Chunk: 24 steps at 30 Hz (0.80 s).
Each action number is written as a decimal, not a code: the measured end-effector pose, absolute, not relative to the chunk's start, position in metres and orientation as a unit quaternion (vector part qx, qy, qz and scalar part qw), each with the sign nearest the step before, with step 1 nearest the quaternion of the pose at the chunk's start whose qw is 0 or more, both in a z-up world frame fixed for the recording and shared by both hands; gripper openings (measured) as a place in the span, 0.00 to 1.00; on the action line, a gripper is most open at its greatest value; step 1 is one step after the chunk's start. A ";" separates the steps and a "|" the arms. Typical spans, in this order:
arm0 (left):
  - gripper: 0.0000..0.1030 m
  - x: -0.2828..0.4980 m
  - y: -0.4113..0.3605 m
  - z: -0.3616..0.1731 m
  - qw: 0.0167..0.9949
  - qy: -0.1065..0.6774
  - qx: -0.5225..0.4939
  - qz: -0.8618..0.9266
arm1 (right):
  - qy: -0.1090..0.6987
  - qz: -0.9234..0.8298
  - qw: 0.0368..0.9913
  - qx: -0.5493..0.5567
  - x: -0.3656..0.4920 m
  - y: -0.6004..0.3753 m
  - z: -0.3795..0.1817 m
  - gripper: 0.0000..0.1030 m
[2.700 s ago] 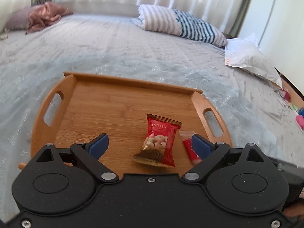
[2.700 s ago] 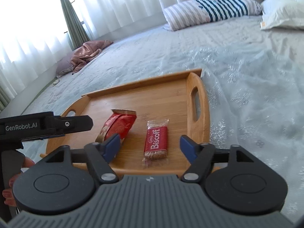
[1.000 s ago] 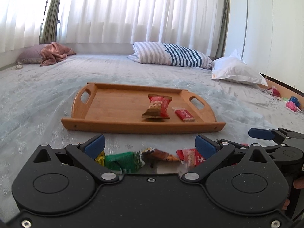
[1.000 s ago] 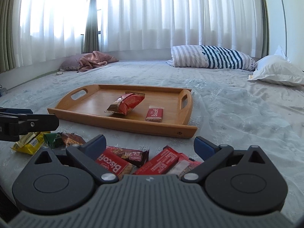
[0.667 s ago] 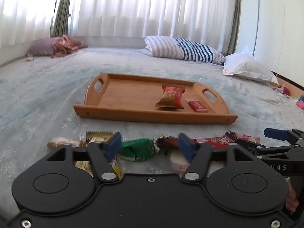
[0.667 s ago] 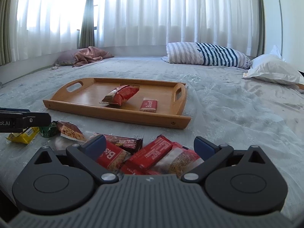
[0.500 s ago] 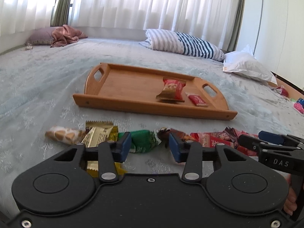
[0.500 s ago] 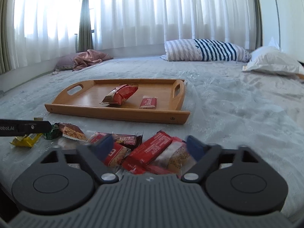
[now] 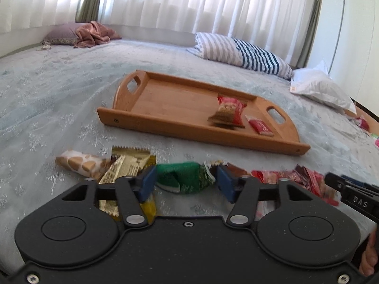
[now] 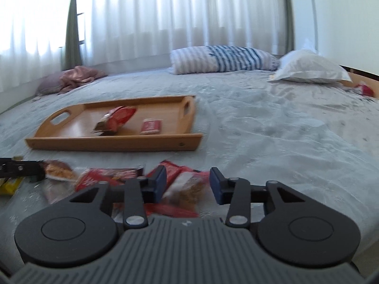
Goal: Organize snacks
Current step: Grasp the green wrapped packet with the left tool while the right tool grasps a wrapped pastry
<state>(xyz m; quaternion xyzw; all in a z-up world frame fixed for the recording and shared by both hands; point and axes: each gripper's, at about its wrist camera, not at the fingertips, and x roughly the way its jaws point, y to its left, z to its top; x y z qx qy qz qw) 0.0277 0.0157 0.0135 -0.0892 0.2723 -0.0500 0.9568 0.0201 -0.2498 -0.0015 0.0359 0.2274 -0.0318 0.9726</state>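
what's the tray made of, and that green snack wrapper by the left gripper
Tray: looks like wood, maybe bamboo; warm tan with fine straight grain, a smooth low-sheen finish and cut-out handles.
Green wrapper: seems thin plastic or foil film; it is crinkled, catches the light and has a serrated end.

left tool (image 9: 186,183): half-open, just widening | right tool (image 10: 187,184): half-open, just narrowing

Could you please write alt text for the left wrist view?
The left gripper brackets a green snack packet lying on a pale bedspread among other wrapped snacks. Beyond them sits a wooden tray holding a red nut packet and a small red biscuit packet.
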 end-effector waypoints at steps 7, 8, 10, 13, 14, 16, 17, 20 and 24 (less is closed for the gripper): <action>0.74 0.040 0.010 0.008 0.956 0.271 -0.096 -0.049 | 0.235 -0.018 0.972 0.027 0.023 -0.247 -0.006 0.43; 0.74 0.040 0.012 0.006 0.955 0.274 -0.103 -0.049 | 0.237 -0.016 0.971 0.023 0.024 -0.244 -0.007 0.43; 0.74 0.042 0.015 0.003 0.951 0.280 -0.121 -0.046 | 0.238 -0.018 0.971 0.018 0.026 -0.240 -0.010 0.46; 0.70 0.040 0.015 0.001 0.952 0.279 -0.119 -0.041 | 0.239 -0.021 0.971 0.019 0.029 -0.238 -0.013 0.48; 0.68 0.039 0.015 0.000 0.952 0.280 -0.116 -0.040 | 0.242 -0.020 0.970 0.023 0.031 -0.239 -0.014 0.51; 0.58 0.036 0.016 0.000 0.952 0.280 -0.116 -0.033 | 0.251 -0.022 0.967 0.035 0.034 -0.241 -0.017 0.53; 0.55 0.034 0.018 0.000 0.952 0.280 -0.118 -0.030 | 0.253 -0.024 0.966 0.040 0.035 -0.242 -0.018 0.53; 0.48 0.030 0.022 0.000 0.954 0.276 -0.117 -0.023 | 0.248 -0.025 0.968 0.029 0.035 -0.240 -0.021 0.57; 0.51 0.035 0.020 -0.001 0.955 0.277 -0.099 -0.026 | 0.246 -0.026 0.969 0.022 0.035 -0.238 -0.022 0.56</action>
